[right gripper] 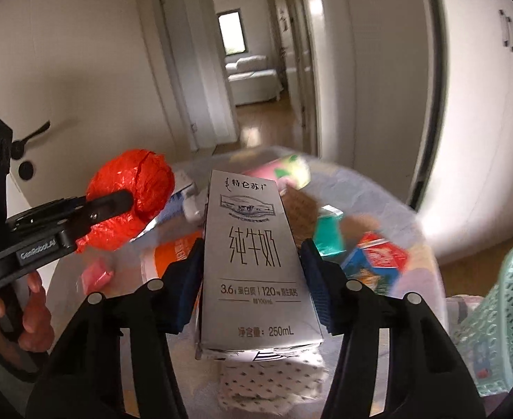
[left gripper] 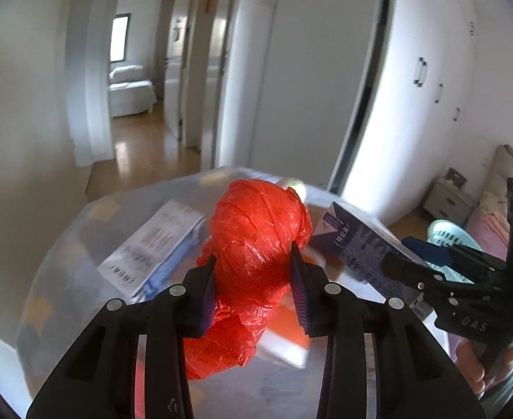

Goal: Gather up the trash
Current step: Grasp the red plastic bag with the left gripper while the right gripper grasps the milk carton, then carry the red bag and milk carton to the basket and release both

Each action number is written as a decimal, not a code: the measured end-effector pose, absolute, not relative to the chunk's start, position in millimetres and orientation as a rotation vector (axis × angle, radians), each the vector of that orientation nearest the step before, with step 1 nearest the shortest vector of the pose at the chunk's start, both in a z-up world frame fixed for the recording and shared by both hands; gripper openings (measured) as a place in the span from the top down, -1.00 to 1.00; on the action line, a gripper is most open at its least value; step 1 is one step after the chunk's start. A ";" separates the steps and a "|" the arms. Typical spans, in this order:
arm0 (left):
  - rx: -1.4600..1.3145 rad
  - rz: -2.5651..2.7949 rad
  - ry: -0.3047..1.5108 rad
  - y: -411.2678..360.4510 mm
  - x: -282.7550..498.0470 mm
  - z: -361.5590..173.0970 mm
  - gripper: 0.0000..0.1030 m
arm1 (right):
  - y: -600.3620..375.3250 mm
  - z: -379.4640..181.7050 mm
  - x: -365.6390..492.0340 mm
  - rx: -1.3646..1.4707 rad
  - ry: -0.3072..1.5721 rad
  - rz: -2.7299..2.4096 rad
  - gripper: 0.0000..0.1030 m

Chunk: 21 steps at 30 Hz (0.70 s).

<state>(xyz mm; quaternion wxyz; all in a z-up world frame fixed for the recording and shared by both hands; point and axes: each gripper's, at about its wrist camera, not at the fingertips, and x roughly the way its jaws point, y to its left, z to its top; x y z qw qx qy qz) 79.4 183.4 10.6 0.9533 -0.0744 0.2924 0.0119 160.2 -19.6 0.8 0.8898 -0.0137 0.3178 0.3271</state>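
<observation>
My left gripper point(left gripper: 254, 262) is shut on a crumpled red plastic bag point(left gripper: 256, 230) and holds it above a round table with a pale cloth point(left gripper: 64, 262). The bag also shows in the right wrist view point(right gripper: 130, 188), with the left gripper point(right gripper: 123, 202) on it. My right gripper point(right gripper: 251, 265) is shut on a grey 250 mL milk carton point(right gripper: 253, 255), held above the table. That carton shows at the right of the left wrist view point(left gripper: 357, 241), in the right gripper point(left gripper: 406, 255).
On the table lie a white and blue box point(left gripper: 151, 251), an orange and white pack point(right gripper: 172, 255), a pink wrapper point(right gripper: 95, 276), a green packet point(right gripper: 329, 234), a red and blue box point(right gripper: 375, 262) and a dotted paper roll point(right gripper: 273, 384). A teal mesh basket point(right gripper: 500, 317) stands at the right.
</observation>
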 end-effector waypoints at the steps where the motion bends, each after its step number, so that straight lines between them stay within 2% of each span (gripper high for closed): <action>1: -0.146 0.013 0.590 178.9 79.4 12.0 0.32 | -28.5 5.5 158.3 -0.019 0.647 0.657 -0.01; 11: -0.084 -0.118 0.568 103.6 96.8 18.9 0.32 | -105.8 26.8 147.6 0.024 0.544 0.381 -0.01; 21: -0.017 -0.269 0.579 11.8 130.8 16.9 0.32 | -204.6 24.0 164.5 0.111 0.555 0.169 -0.01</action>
